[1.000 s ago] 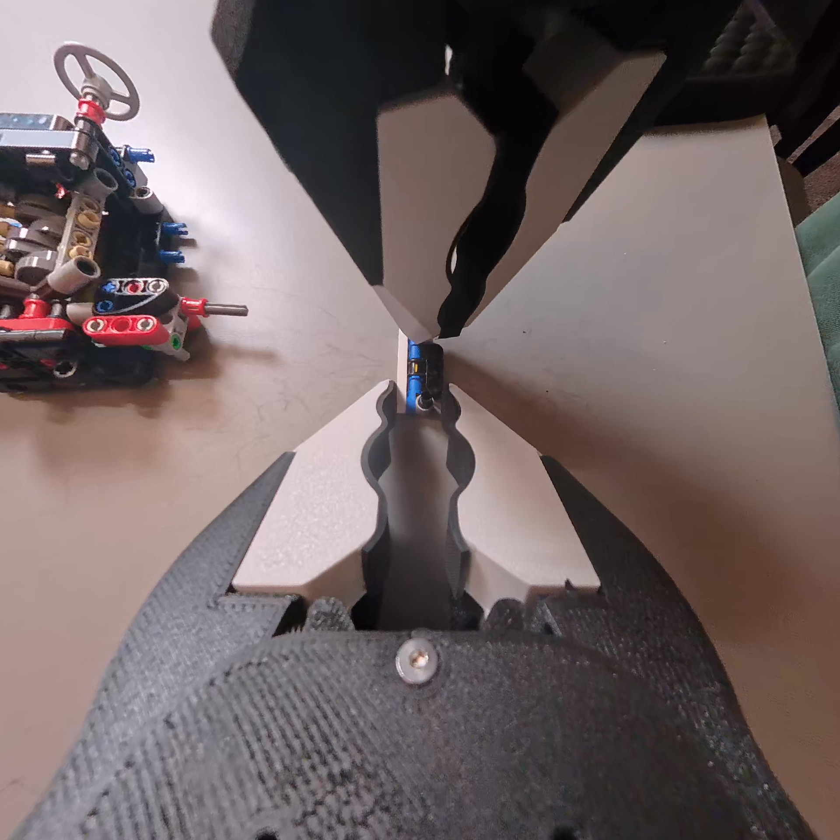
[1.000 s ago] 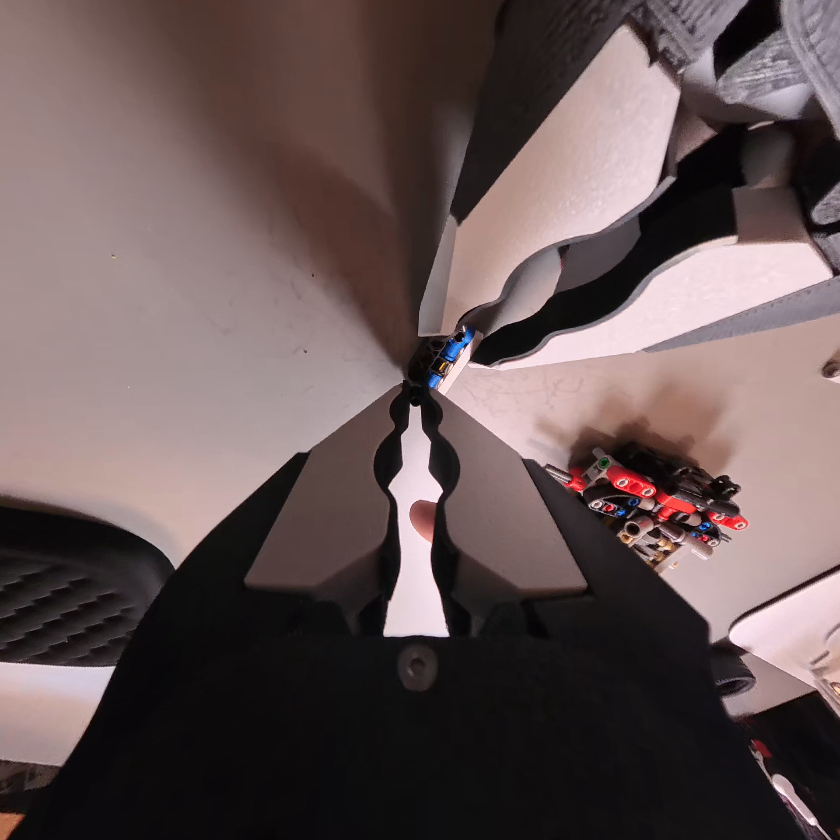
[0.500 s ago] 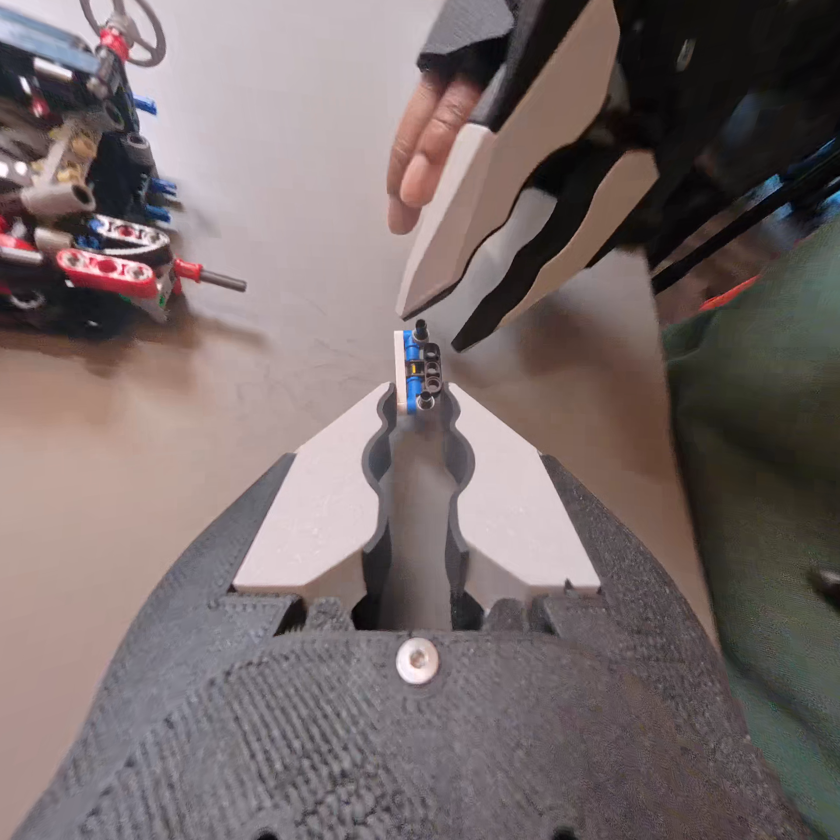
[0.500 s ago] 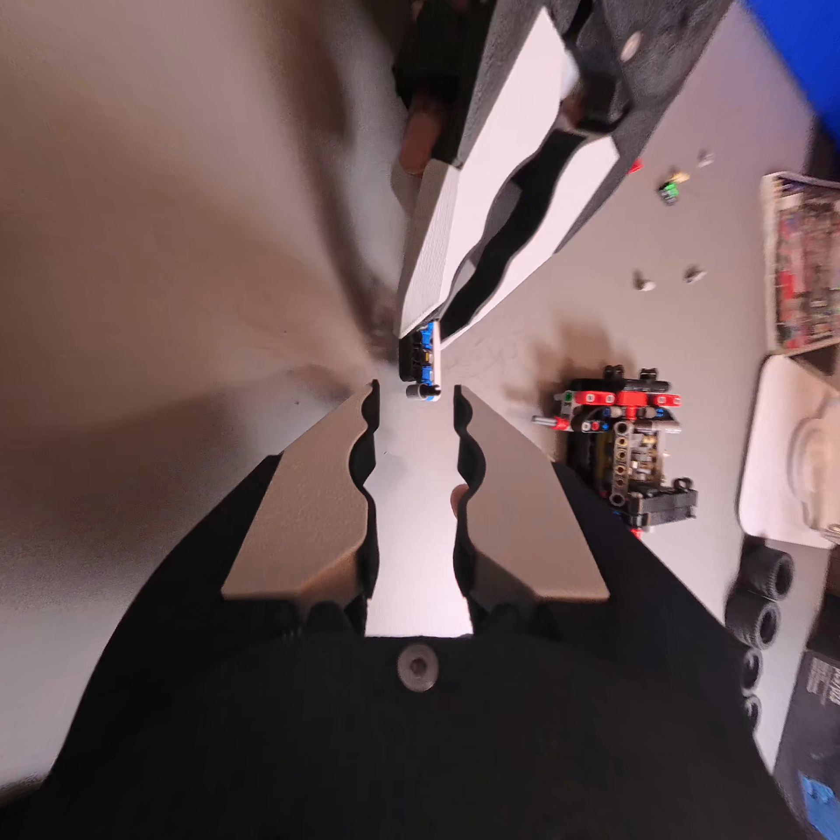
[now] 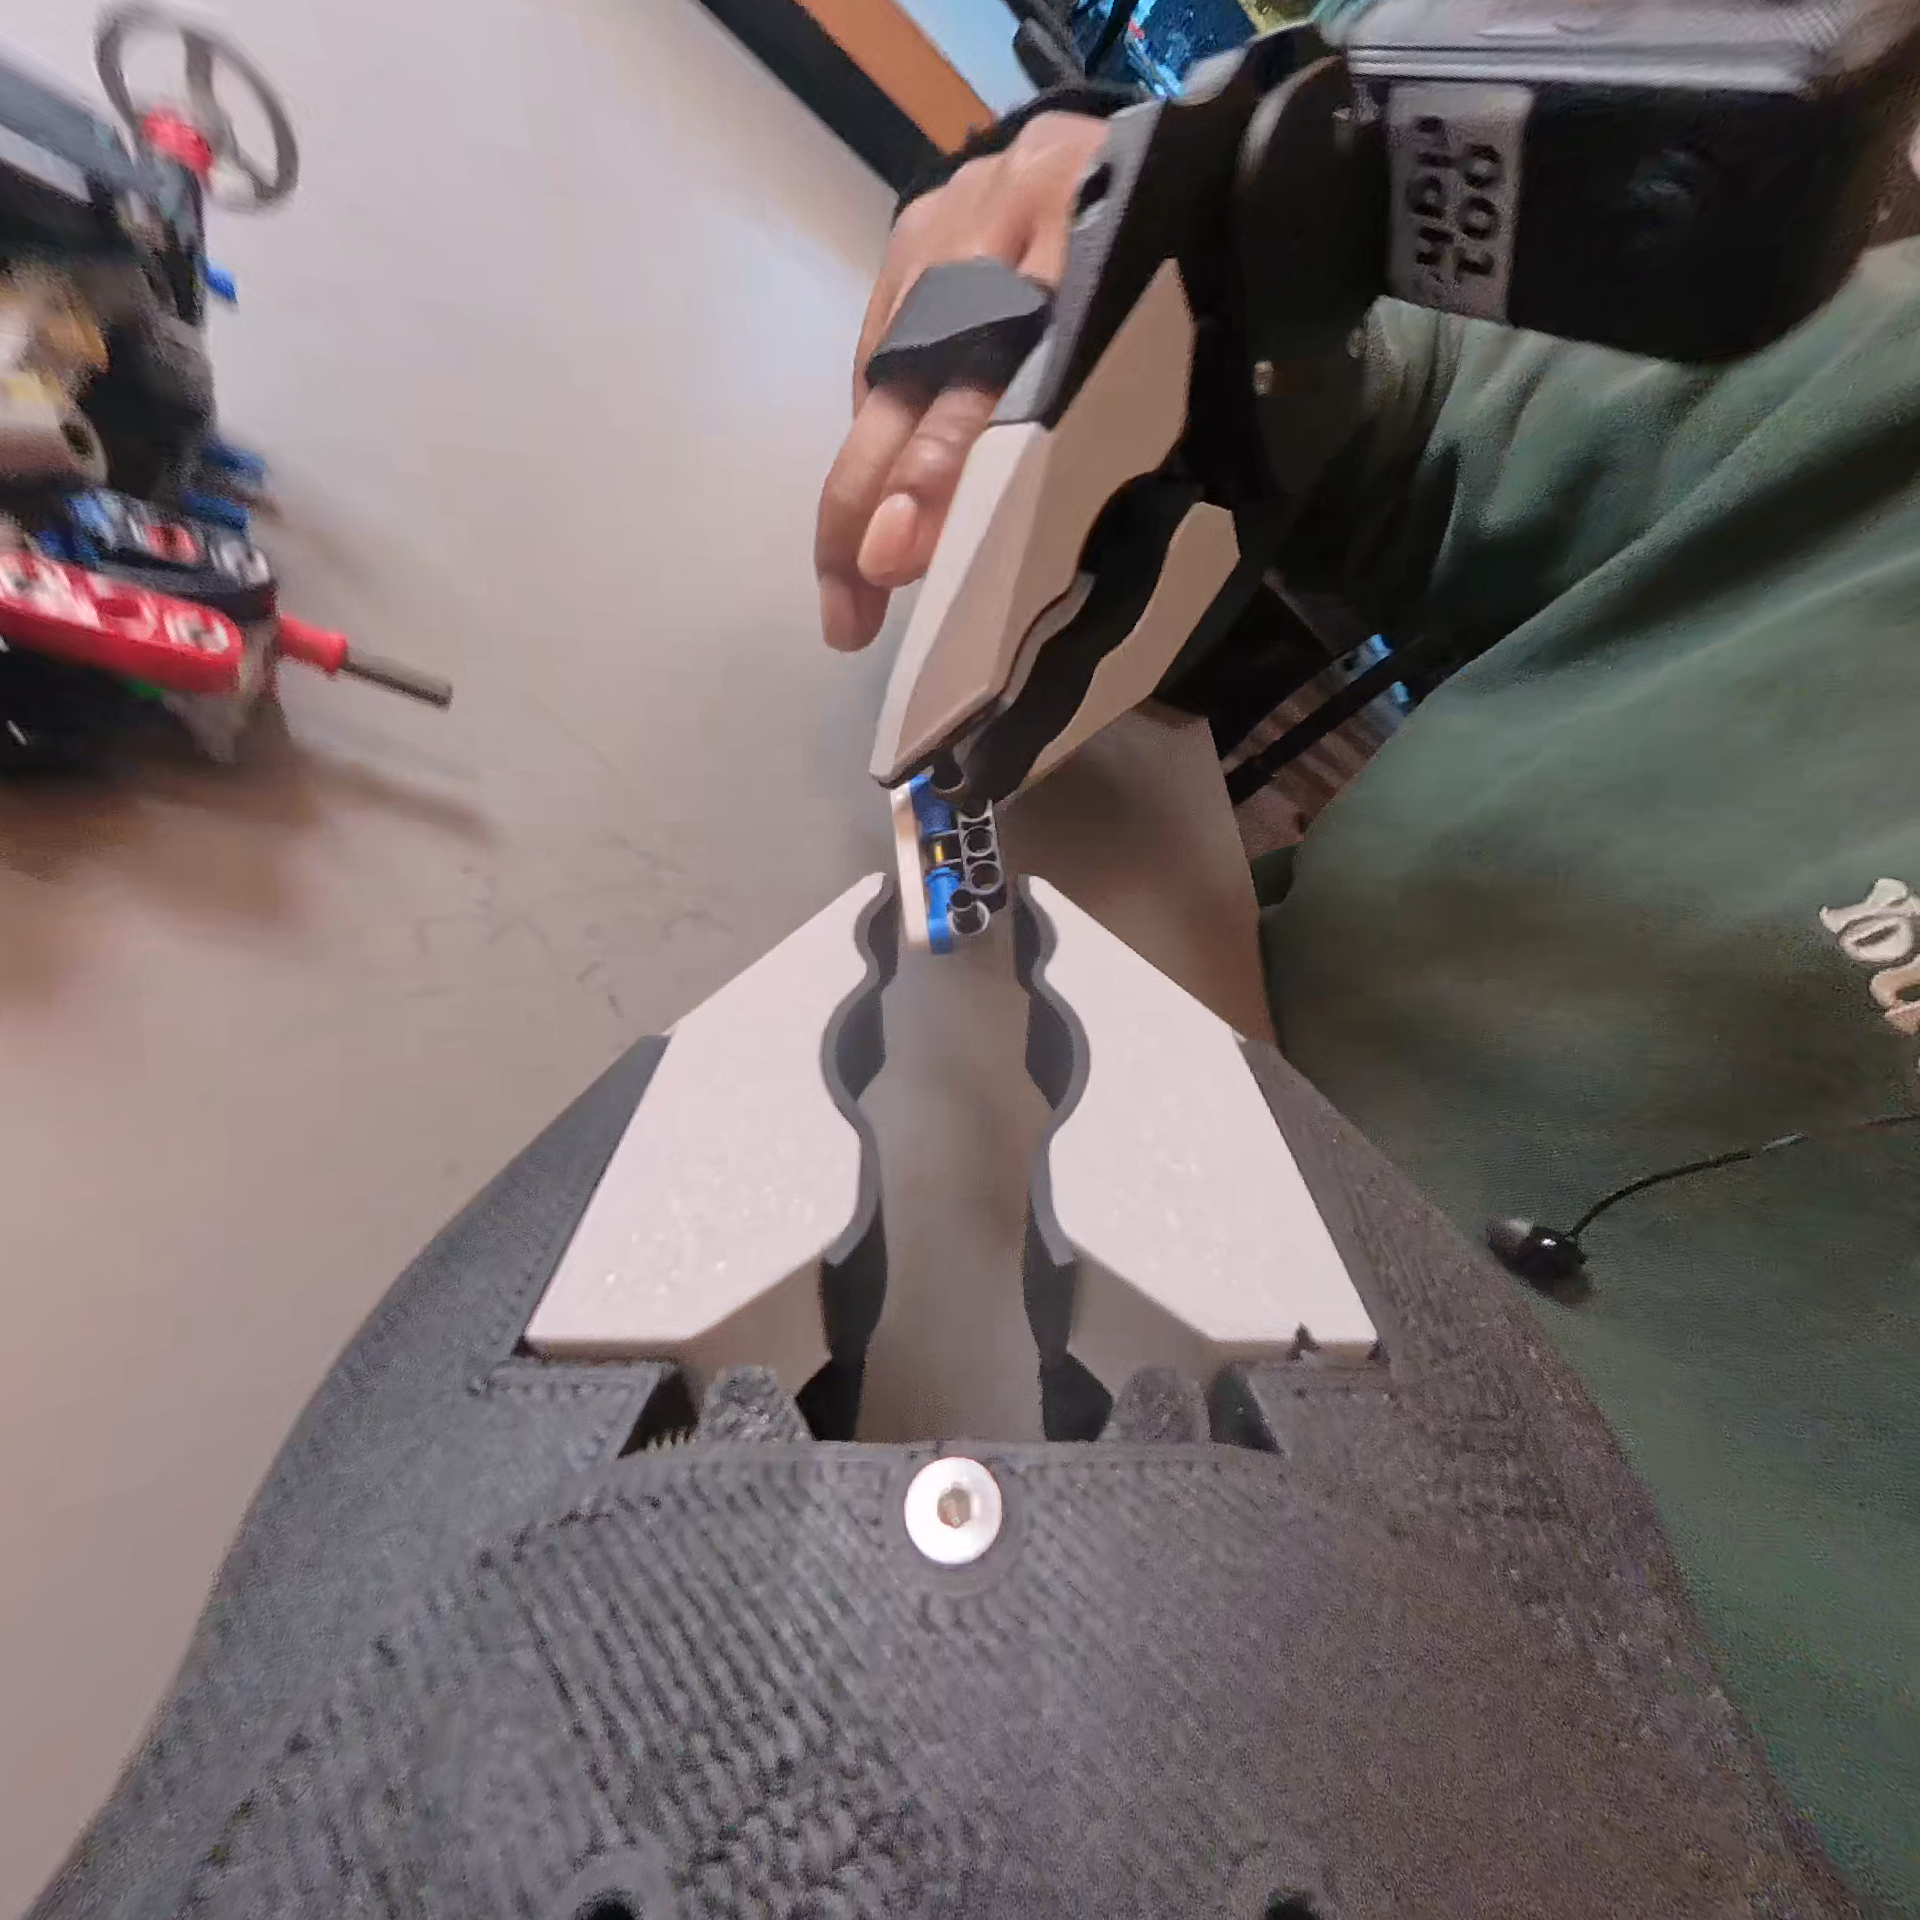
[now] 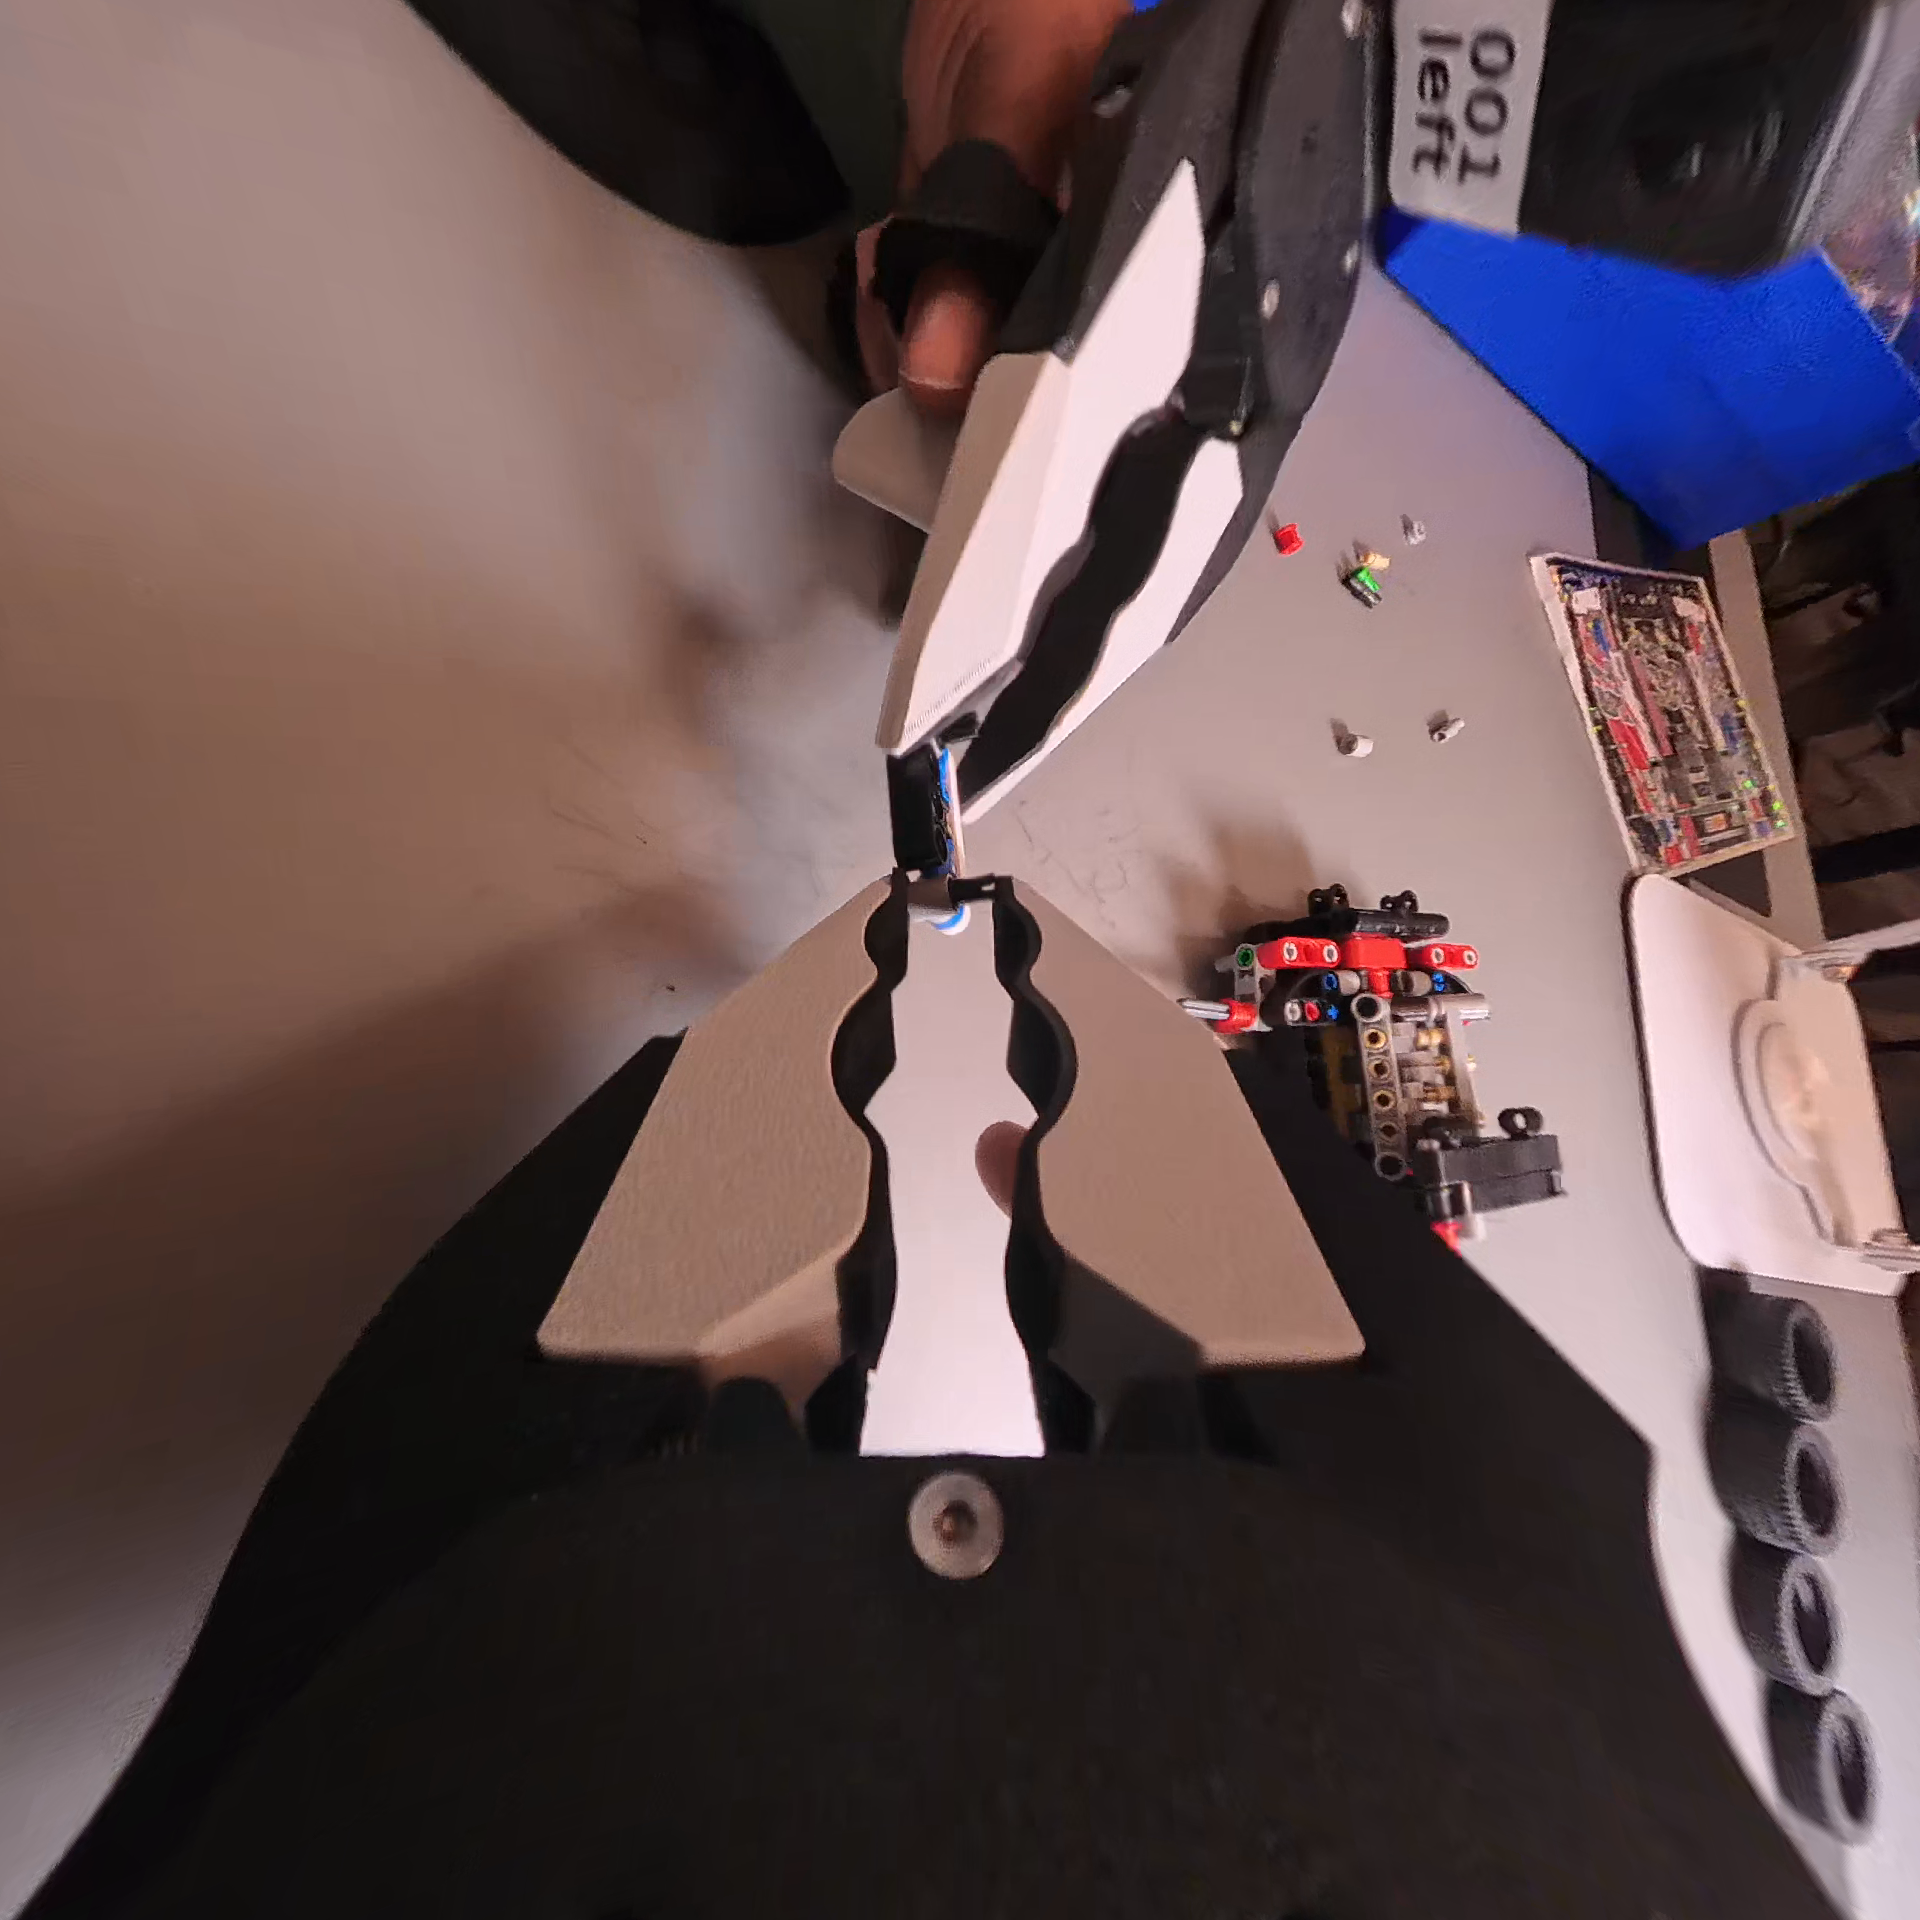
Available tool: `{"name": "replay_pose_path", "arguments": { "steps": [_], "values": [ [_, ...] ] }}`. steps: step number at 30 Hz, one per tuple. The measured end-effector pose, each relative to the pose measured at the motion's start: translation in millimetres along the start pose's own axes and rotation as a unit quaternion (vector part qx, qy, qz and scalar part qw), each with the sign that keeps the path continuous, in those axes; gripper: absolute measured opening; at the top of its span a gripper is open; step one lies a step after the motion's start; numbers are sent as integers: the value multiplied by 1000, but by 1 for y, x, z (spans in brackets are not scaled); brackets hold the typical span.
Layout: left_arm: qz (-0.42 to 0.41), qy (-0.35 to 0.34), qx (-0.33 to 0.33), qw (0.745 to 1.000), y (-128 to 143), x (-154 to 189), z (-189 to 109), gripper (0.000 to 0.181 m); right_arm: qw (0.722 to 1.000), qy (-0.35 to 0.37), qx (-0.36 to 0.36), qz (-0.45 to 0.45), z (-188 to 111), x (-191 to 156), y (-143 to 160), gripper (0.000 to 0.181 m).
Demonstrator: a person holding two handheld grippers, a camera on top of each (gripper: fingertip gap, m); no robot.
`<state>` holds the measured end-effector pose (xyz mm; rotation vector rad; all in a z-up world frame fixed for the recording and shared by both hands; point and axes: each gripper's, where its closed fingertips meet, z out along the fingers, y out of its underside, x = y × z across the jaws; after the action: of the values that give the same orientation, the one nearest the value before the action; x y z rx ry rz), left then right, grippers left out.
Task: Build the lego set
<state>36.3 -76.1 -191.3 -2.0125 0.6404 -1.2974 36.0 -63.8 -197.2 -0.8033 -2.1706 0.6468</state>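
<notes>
A small Lego assembly (image 5: 951, 868) of a white plate, a blue pin and a short black beam sits between the tips of my left gripper (image 5: 953, 885), which is shut on it above the table. My right gripper (image 5: 940, 771) comes down from above and is closed on the assembly's upper end. In the right wrist view my right gripper (image 6: 948, 888) pinches the near end of the assembly (image 6: 925, 810), and my left gripper (image 6: 928, 750) holds its far end. The half-built Lego car (image 5: 125, 582) lies blurred at the left and also shows in the right wrist view (image 6: 1382, 1039).
Several black tyres (image 6: 1787, 1507) line the table's right edge. A white tray (image 6: 1766, 1091), an instruction booklet (image 6: 1662, 717) and loose small parts (image 6: 1361, 582) lie beyond the car. A person's green sleeve (image 5: 1610, 831) fills the right side. The grippers are tip to tip, or close to it.
Half a second ago my right gripper was open and apart from the assembly. It has come back and closed on its end. The left gripper kept its hold and tilted the assembly.
</notes>
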Motion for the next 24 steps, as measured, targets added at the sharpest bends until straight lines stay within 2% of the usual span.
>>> {"name": "replay_pose_path", "arguments": {
  "steps": [3,6,8,14,16,20,24],
  "values": [
    [114,-47,18,992,-12,6,-8,40,998,-1,27,48,-7,7,-3,15],
    [226,-120,6,967,-15,4,-12,42,994,-3,57,92,-13,13,-6,15],
    [269,-148,10,952,-19,4,-11,36,991,-12,70,115,-15,13,-6,15],
    [334,-175,14,926,-20,5,-7,15,984,-42,89,151,-12,9,-5,15],
    [347,-183,3,920,-18,3,-7,14,982,-46,93,155,-10,8,-4,15],
    [349,-185,-1,919,-19,2,-7,14,979,-45,110,165,-11,11,-4,15],
    [306,-196,18,931,-23,-9,-10,15,986,-8,88,140,-7,17,3,15]
  ]
}}
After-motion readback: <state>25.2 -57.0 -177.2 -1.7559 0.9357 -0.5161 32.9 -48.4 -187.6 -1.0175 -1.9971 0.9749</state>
